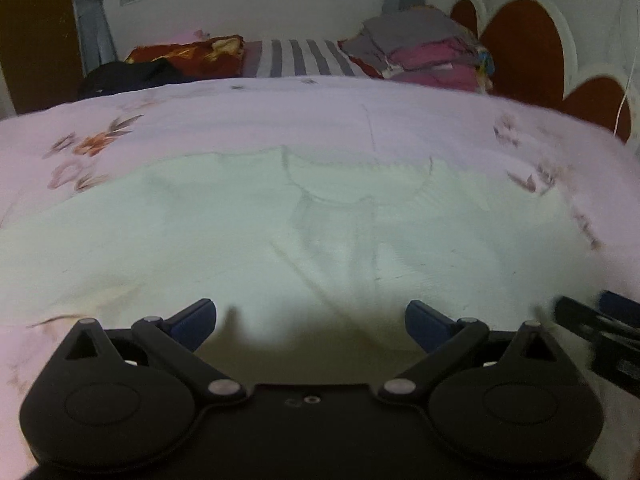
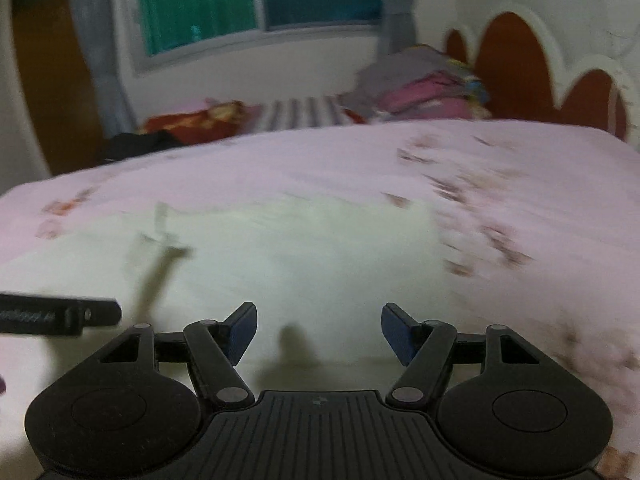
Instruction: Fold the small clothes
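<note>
A pale green-white small garment point(image 1: 304, 232) lies spread flat on the pink floral bedsheet point(image 1: 240, 112), its neckline toward the far side. Low over its near edge hangs my left gripper point(image 1: 310, 320), open, nothing between its blue pads. In the right wrist view the same garment point(image 2: 304, 256) appears blurred. My right gripper point(image 2: 319, 330) stands open above the garment's near part, with no cloth between its pads. The other tool shows as a black bar at the right edge of the left wrist view point(image 1: 600, 332) and at the left edge of the right wrist view point(image 2: 60, 316).
At the far end of the bed lie a stack of folded grey and pink clothes point(image 1: 424, 52), a striped cloth point(image 1: 304, 58), a red patterned cloth point(image 1: 192, 54) and a dark garment point(image 1: 128, 78). A red and white scalloped headboard point(image 1: 520, 44) stands at the right, a window point(image 2: 256, 0) behind.
</note>
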The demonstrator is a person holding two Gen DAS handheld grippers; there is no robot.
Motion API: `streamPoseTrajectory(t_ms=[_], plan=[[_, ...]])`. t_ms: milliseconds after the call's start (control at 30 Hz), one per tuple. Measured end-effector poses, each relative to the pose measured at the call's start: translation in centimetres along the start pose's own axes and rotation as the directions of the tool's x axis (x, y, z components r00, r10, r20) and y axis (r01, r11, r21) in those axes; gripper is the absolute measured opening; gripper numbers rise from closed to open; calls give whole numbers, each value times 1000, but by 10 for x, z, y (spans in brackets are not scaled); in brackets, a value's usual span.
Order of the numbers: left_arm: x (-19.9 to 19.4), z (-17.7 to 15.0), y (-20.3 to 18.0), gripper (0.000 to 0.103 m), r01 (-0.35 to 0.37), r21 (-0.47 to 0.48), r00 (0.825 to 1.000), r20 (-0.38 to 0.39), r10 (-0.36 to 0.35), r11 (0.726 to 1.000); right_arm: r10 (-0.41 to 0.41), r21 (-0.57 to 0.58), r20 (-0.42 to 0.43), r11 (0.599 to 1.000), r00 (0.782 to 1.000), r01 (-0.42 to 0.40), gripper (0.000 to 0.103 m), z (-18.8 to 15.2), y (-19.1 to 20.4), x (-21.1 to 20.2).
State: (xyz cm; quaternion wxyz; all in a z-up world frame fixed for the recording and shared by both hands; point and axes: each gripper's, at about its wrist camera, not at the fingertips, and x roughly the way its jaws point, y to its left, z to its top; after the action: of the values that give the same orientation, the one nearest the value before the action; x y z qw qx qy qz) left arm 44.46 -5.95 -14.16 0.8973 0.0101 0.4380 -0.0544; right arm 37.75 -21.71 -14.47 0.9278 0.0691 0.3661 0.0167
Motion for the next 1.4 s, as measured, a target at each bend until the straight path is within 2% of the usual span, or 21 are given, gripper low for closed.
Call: streamPoseTrajectory(t_ms=[133,233,267,333,367,467,533,700,867,1000,1133,1167,1200,1267,1400], plan=[[24,-1,-6,97,-22,-9,1000,-17,21,1000,-45,54,-23,997,999,46,68,-9,-33,-6],[22,-1,13,68,-11,-64,1000,21,13,998,-56,77,-29,995,998,58,68,-12,-45,-10],[21,-1,21,65,0,-83,1000,28,2,997,-57,80,-29,995,998,59,68,-14,-48,-11],[18,0,33,49,22,-127,999,31,-18,992,-63,84,-33,994,997,65,68,-14,-52,-10],[17,1,36,37,31,-139,999,34,-26,990,-59,90,-37,994,998,63,68,-15,-53,-8],[16,3,42,12,67,-187,997,45,-59,980,-55,97,-48,993,997,59,68,-17,-55,-5],[17,2,48,6,90,-215,996,47,-81,972,-46,98,-47,994,998,51,68,-18,-55,-5],[8,9,54,4,150,-241,988,81,-134,959,-47,89,-56,995,997,52,68,-18,-56,1],[-16,30,64,4,218,-263,970,161,-180,940,-46,76,-63,996,997,51,68,-17,-52,5],[-31,41,81,4,207,-270,965,213,-151,940,-43,74,-63,996,997,47,68,-16,-49,13],[-19,33,101,4,155,-316,979,174,-104,936,-41,73,-52,996,998,45,68,-13,-45,20],[-13,30,106,4,145,-334,982,160,-95,931,-36,72,-50,997,998,40,64,-11,-44,21],[-8,28,111,4,134,-346,985,149,-86,929,-27,71,-49,997,998,30,45,-10,-43,22],[0,24,116,4,102,-345,990,128,-61,933,-13,69,-50,997,999,16,29,-8,-40,23],[23,14,117,4,63,-314,998,48,-50,947,-5,79,-71,997,997,10,23,-10,-45,24]])
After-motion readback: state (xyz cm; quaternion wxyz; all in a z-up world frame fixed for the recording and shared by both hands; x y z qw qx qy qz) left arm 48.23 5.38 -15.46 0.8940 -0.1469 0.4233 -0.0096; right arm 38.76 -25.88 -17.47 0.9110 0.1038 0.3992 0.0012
